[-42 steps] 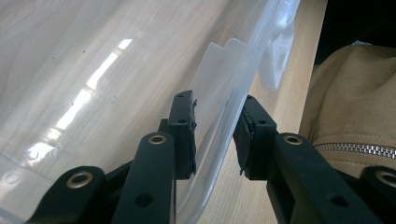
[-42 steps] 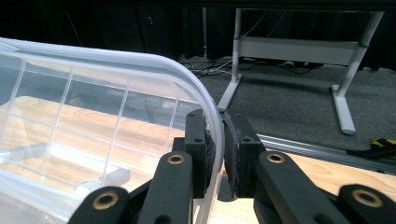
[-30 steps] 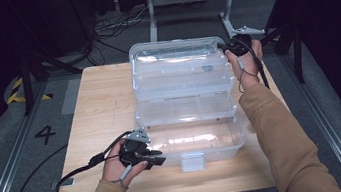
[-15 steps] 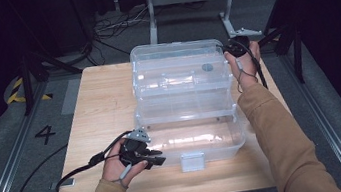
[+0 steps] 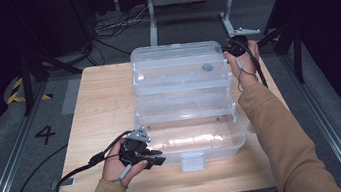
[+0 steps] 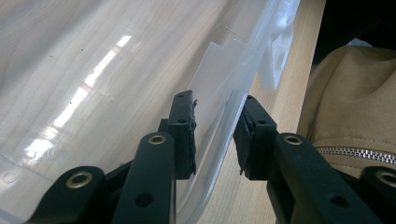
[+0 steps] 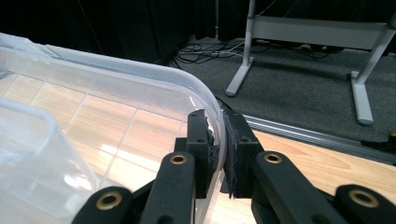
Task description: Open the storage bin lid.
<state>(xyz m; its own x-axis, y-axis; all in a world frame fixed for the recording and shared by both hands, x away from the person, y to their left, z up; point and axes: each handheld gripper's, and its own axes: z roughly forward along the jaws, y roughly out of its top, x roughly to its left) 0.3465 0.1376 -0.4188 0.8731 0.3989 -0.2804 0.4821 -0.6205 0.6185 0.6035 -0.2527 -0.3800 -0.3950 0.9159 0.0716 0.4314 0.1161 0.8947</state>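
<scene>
- The clear plastic bin (image 5: 192, 141) is sitting in the middle of the wooden worktop (image 5: 105, 110); its latch tab (image 5: 192, 161) is facing the person at the near wall.
- A second clear tub (image 5: 178, 72) is riding on the bin's far half, tilted and overlapping it, as though it is being lifted out of the bin or nested into it; which of the two I cannot tell.
- The left tongs (image 6: 215, 135) are straddling the bin's near-left rim in the left gripper view. The outer pad is lying against the wall, while the inner pad is showing a small gap, so whether this is a firm clamp I cannot tell.
- The right tongs (image 7: 218, 151) are closing tight on the tub's curved far-right corner rim, with both pads pressing the plastic.
- In the high view the left hand (image 5: 120, 166) is bracing at the bin's left front corner and the right hand (image 5: 242, 60) is reaching past the bin's far right corner.
- Step in hand, by my reading: the bin is being steadied while the tub is being shifted relative to it.
- The next move is probably calling for a level, slow pull at the tub's corner, with the bin pinned down so that it is not dragging along.
- Beyond the bin's far side, a grey metal stand (image 5: 190, 2) and cables (image 5: 113, 26) are lying on the floor.
</scene>
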